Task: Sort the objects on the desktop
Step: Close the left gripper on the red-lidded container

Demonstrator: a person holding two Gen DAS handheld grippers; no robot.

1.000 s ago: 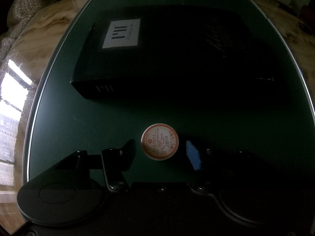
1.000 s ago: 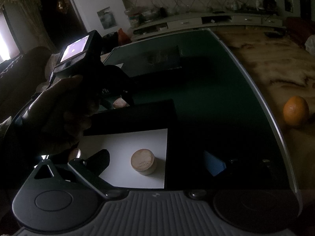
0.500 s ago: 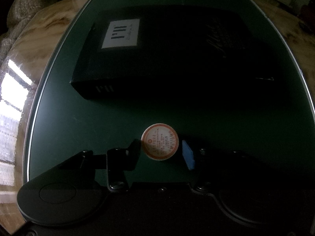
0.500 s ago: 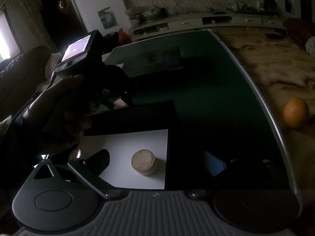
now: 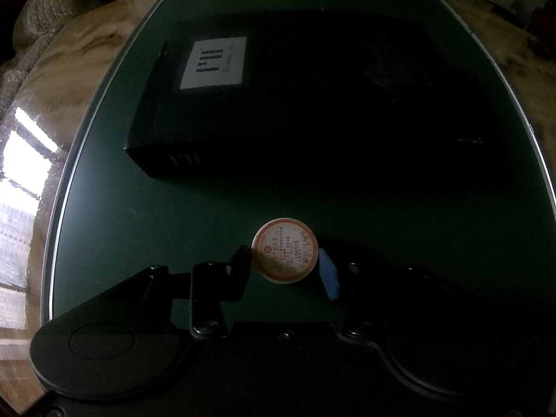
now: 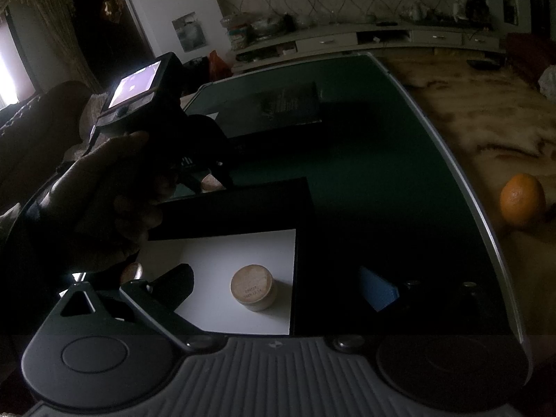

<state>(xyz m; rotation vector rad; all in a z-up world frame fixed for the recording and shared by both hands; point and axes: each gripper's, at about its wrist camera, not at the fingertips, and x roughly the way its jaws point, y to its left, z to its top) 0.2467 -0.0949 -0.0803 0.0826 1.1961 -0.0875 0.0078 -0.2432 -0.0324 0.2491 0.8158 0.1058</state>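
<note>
A small round jar (image 5: 284, 250) with a red-rimmed printed lid stands on the green mat (image 5: 139, 208). My left gripper (image 5: 283, 260) is shut on it, with the black finger on its left side and the blue pad on its right. In the right wrist view a hand holds that left gripper (image 6: 208, 177) over the mat. My right gripper (image 6: 278, 288) hangs open above an open black box with a white floor (image 6: 226, 253). A tan round jar (image 6: 252, 292) sits in this box between the spread fingers, untouched.
A large flat black box with a white label (image 5: 278, 104) lies on the mat beyond the left gripper. An orange (image 6: 521, 205) rests on the marbled table right of the mat's edge. Another round jar (image 6: 132, 271) peeks out under the hand.
The left gripper's fingers have drawn inward until they press the round jar from both sides. The right gripper and the tan jar have kept still.
</note>
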